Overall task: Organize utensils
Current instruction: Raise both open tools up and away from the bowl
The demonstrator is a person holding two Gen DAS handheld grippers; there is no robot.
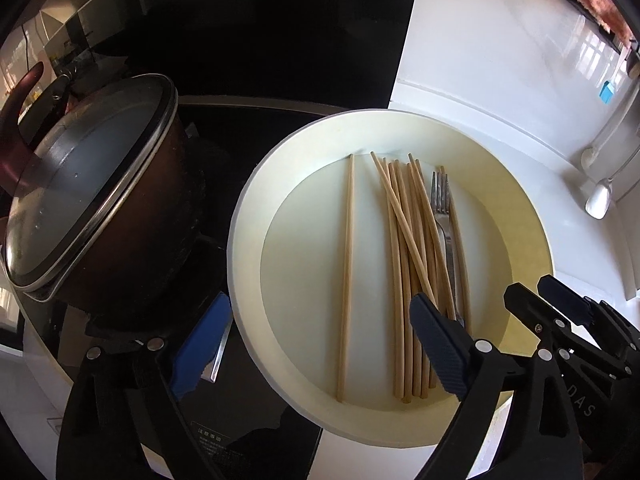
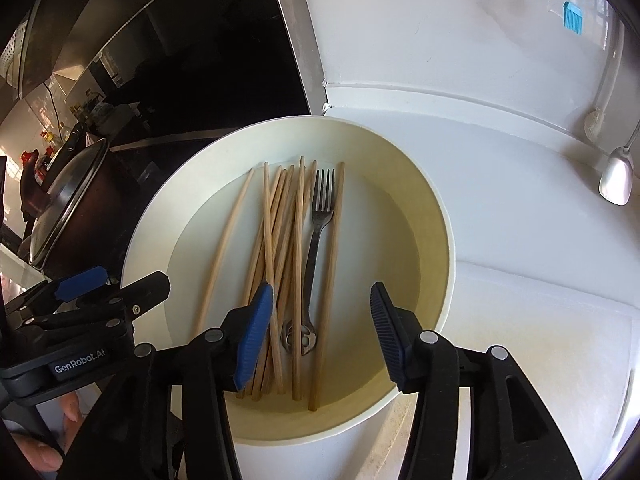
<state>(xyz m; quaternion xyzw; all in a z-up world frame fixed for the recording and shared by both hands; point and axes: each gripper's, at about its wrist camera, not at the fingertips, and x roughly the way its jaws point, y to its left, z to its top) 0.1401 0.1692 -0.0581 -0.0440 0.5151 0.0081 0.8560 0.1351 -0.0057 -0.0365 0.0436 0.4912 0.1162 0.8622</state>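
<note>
A round cream basin sits on the white counter and holds several wooden chopsticks and one metal fork. One chopstick lies apart at the left. My left gripper is open over the basin's near left rim, one finger outside the basin. My right gripper is open above the near ends of the chopsticks and the fork handle, touching nothing. The right gripper also shows in the left wrist view.
A brown pot with a glass lid stands on the black cooktop left of the basin. A white spoon and a blue brush are by the wall at the right.
</note>
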